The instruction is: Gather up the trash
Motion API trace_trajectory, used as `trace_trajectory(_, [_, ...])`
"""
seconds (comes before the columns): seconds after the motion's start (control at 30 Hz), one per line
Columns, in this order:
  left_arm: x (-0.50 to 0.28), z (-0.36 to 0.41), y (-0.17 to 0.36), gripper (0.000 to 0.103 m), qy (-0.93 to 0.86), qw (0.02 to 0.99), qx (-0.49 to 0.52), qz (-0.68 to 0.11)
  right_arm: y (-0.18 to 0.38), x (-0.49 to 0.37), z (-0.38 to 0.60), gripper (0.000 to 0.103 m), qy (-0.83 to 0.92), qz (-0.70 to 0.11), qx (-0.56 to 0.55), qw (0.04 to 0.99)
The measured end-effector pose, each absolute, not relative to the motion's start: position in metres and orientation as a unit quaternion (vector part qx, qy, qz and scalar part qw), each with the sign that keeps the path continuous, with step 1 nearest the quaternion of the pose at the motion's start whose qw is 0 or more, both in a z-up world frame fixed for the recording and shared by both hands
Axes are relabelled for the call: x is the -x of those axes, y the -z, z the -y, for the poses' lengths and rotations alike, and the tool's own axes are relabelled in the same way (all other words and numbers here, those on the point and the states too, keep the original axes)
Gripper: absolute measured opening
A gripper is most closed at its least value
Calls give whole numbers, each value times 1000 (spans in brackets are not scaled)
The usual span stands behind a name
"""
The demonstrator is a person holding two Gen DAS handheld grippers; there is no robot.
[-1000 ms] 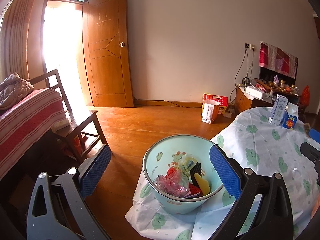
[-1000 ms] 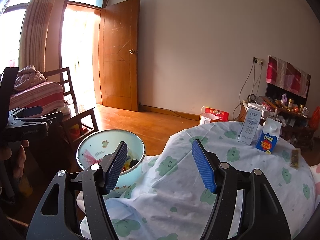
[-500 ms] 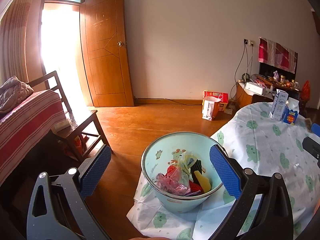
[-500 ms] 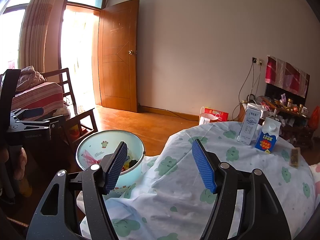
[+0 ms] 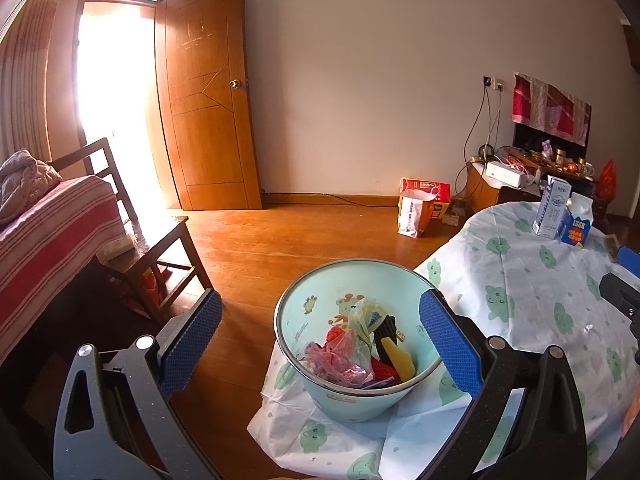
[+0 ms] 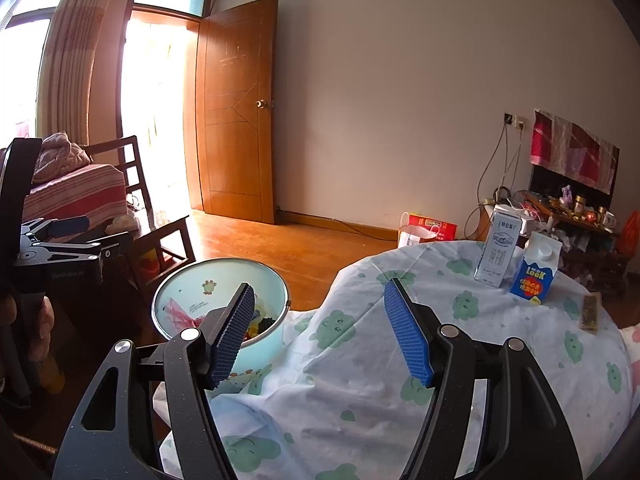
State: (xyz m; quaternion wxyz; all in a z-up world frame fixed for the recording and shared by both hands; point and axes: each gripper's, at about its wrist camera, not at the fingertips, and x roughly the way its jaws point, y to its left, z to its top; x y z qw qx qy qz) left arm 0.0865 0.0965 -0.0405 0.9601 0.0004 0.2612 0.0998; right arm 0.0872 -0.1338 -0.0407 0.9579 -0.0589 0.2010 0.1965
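Note:
A light blue trash bin [image 5: 312,300] with cartoon prints stands at the table's left edge, holding plastic bags and wrappers [image 5: 352,352]. It also shows in the right wrist view [image 6: 192,284]. My left gripper [image 5: 320,340] is open and empty, held above and in front of the bin. My right gripper [image 6: 320,332] is open and empty over the tablecloth [image 6: 460,360]. A white milk carton [image 6: 498,250], a blue carton [image 6: 536,274] and a small flat wrapper [image 6: 591,312] lie at the table's far side.
A wooden chair [image 5: 160,240] and a striped couch [image 5: 48,232] stand left. An open door [image 5: 208,104] is at the back. Bags and boxes [image 5: 422,206] sit on the floor by the wall. A cluttered cabinet [image 5: 540,164] is at the right.
The left wrist view has shifted slightly; the bin sits a little more central and lower. Both grippers stay open. The right view has barely changed.

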Motion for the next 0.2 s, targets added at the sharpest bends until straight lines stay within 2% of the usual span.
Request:
trace_trajectory(0.1, [-88,-97,42,97,-99,959,0,-264,41,-87,136,74,-190,-197,59,960])
trace_trajectory(0.2, [-88,-97,43,97,-98,959,0,-264,42,-91,147,75,-179,-200,55,962])
